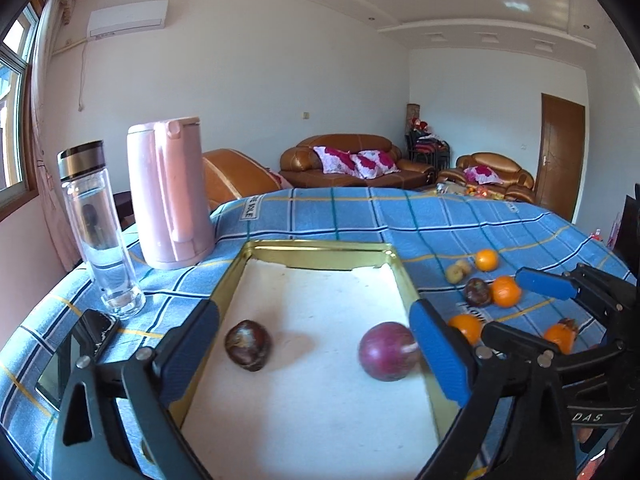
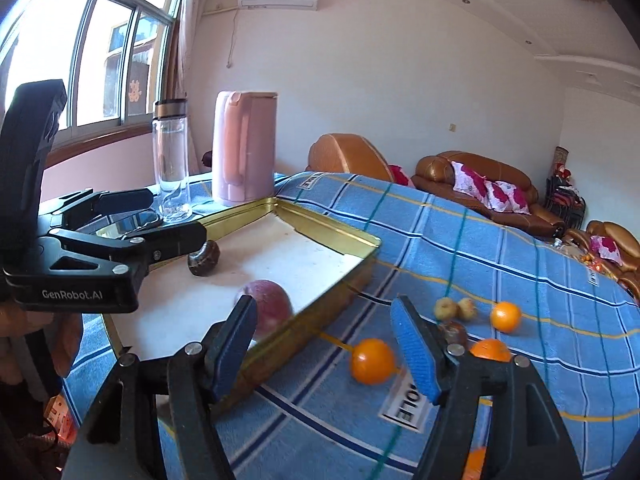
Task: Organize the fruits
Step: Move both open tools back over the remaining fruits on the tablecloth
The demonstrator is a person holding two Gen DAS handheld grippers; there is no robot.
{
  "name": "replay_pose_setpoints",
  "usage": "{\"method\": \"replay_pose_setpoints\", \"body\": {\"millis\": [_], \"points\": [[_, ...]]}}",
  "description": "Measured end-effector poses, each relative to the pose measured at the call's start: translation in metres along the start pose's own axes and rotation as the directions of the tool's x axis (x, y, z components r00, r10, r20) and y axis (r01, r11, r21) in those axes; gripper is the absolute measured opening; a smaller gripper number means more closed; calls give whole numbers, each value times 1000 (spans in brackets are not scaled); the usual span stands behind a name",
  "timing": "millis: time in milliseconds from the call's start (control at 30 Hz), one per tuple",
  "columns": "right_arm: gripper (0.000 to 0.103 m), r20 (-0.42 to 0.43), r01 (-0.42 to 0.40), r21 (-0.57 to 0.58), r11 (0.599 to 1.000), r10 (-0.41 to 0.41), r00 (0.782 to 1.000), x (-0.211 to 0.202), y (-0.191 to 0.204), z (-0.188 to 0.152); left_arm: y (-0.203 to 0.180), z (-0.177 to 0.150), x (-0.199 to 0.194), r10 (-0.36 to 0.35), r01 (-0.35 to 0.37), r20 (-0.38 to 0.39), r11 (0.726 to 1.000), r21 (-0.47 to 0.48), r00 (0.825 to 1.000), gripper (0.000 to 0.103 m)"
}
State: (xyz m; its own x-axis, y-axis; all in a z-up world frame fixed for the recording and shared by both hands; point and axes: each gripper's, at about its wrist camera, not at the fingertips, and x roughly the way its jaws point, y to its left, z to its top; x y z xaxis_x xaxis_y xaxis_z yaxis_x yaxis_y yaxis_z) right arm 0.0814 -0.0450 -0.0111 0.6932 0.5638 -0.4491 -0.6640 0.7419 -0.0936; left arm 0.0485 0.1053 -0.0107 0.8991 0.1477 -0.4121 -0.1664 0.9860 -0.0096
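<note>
My left gripper [image 1: 316, 356] hangs over the gold tray [image 1: 320, 249]. Its fingers [image 1: 438, 354] are wide open and hold nothing. Two fruits lie on the white bottom of the tray. A dark brown fruit [image 1: 248, 345] sits on the left. A round purple fruit [image 1: 387, 351] sits on the right, touching or almost touching my right-side finger. It looks a bit blurry.

My right gripper [image 2: 324, 354] is over the blue checked cloth [image 2: 500, 240] on the table, just beside the tray's edge. Its fingers [image 2: 416, 354] are wide open too, and empty. An orange [image 2: 373, 361] lies on the cloth between them, a little ahead.

More fruit is on the cloth, out of the tray. There is another orange [image 2: 506, 317] farther off, two small yellow fruits [image 2: 456, 308] side by side, and one more orange [image 2: 491, 350] partly hidden behind my finger. A dark fruit [image 2: 454, 332] lies close to it.

A pink kettle [image 1: 170, 194] and a clear bottle [image 1: 98, 228] stand behind the tray on the left.
</note>
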Motion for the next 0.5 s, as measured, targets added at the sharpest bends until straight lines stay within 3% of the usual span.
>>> {"method": "replay_pose_setpoints", "body": {"millis": [267, 500], "points": [[72, -21, 210, 118, 971, -209, 978, -60, -76, -41, -87, 2, 2, -138, 138, -9, 986, 94, 990, 100], [72, -93, 289, 245, 925, -275, 957, -71, -129, -77, -156, -14, 22, -242, 259, -113, 951, 170, 964, 100]]}}
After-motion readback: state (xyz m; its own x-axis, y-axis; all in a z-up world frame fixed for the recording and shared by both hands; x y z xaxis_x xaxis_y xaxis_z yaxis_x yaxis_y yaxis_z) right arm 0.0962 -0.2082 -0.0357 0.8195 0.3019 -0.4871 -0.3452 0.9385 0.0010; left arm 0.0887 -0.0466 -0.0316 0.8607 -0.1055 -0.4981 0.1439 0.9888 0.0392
